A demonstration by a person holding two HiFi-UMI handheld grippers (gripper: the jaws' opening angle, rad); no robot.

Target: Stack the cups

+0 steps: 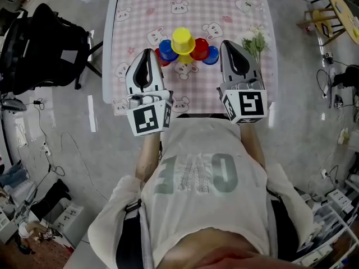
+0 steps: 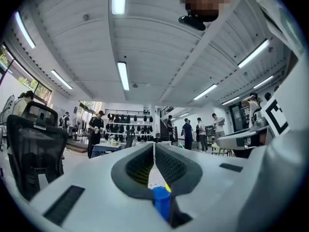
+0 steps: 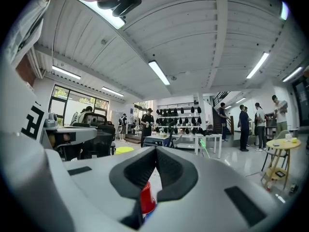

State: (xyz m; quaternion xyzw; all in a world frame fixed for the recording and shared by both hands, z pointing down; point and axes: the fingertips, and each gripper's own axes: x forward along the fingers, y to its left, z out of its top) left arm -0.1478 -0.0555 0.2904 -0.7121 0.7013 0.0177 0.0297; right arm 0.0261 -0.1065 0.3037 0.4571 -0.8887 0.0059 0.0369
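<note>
yellow cup (image 1: pixel 183 40) | blue cup (image 1: pixel 168 50) | red cup (image 1: pixel 200 48) | tablecloth (image 1: pixel 168 10) pink check, maybe bears

Plastic cups stand clustered on the counter (image 1: pixel 224 4), toward its near edge. A yellow cup (image 1: pixel 183 40) sits highest, over a blue cup (image 1: pixel 167 50) and a red cup (image 1: pixel 201 48). A second blue cup (image 1: pixel 211 55) stands at far right. A second red cup (image 1: pixel 160 59) is at left, partly hidden. A second yellow cup (image 1: pixel 185 60) sits low in front.

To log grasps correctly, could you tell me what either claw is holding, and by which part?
Nothing, it seems: the left claw and right claw are shut tip to tip, with cups only below.
</note>
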